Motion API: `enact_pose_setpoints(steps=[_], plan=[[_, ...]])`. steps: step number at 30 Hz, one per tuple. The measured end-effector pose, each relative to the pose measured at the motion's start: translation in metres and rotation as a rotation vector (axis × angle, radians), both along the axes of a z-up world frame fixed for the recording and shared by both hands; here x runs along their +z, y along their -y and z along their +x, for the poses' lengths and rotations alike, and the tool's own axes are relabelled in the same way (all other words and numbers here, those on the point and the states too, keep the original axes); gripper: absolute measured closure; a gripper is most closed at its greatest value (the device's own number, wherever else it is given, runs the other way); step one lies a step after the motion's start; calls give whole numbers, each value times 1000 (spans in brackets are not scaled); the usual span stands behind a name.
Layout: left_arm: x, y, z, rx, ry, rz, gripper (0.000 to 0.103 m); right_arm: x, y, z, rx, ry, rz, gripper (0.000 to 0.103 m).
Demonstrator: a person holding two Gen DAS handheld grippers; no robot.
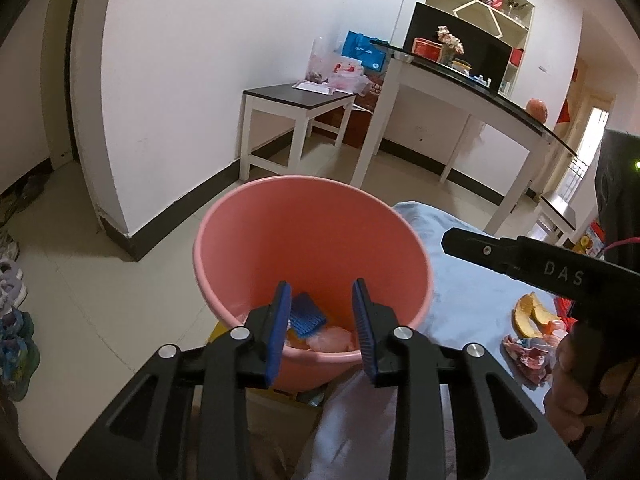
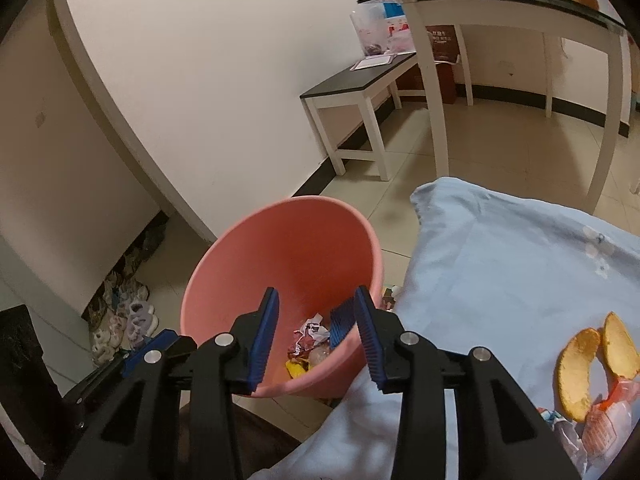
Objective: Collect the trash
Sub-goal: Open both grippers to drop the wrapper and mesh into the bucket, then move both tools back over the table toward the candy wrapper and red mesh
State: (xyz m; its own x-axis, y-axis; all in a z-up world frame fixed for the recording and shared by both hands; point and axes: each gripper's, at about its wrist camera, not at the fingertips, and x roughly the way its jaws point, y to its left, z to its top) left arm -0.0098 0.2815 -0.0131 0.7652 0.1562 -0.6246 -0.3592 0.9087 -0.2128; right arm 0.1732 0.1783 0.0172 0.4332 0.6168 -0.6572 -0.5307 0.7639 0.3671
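A pink bucket (image 1: 312, 240) (image 2: 288, 248) stands beside a light blue cloth (image 2: 500, 264). My left gripper (image 1: 322, 330) hangs open over its near rim, nothing pressed between the blue pads. My right gripper (image 2: 316, 330) is open over the same rim and holds nothing. Down in the bucket lie a blue ribbed piece (image 1: 306, 316) (image 2: 340, 322), crumpled wrappers (image 2: 310, 332), a yellow wrapper (image 2: 298, 368) and pale plastic (image 1: 332, 340). Orange peel (image 1: 532, 316) (image 2: 580, 372) and wrappers (image 1: 524, 356) (image 2: 600, 412) rest on the cloth to the right.
A hand (image 1: 568, 384) grips a black handle at the right of the left wrist view. A low white bench (image 1: 296, 100) (image 2: 360, 84) and a glass-topped white table (image 1: 460, 80) stand behind the bucket. Several shoes (image 1: 12, 320) (image 2: 124, 320) line the floor at left.
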Motion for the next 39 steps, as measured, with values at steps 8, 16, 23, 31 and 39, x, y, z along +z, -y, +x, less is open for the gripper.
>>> enact_pose_setpoints(steps=[8,16,23,31,39], plan=[[6,23,4,-39,-4,15,71,6,28,-17,-8,7,15,64],[9,58,13,-101,-17,26,71,11,68,-47,-16,72,-40,64],[11,94,22,-177,-21,39,71,11,118,-72,-65,124,-95,64],[12,138,29,-268,-20,58,71,4,181,-89,-167,110,-107,63],[4,170,28,-363,-42,56,71,-11,226,-99,-252,72,-103,63]])
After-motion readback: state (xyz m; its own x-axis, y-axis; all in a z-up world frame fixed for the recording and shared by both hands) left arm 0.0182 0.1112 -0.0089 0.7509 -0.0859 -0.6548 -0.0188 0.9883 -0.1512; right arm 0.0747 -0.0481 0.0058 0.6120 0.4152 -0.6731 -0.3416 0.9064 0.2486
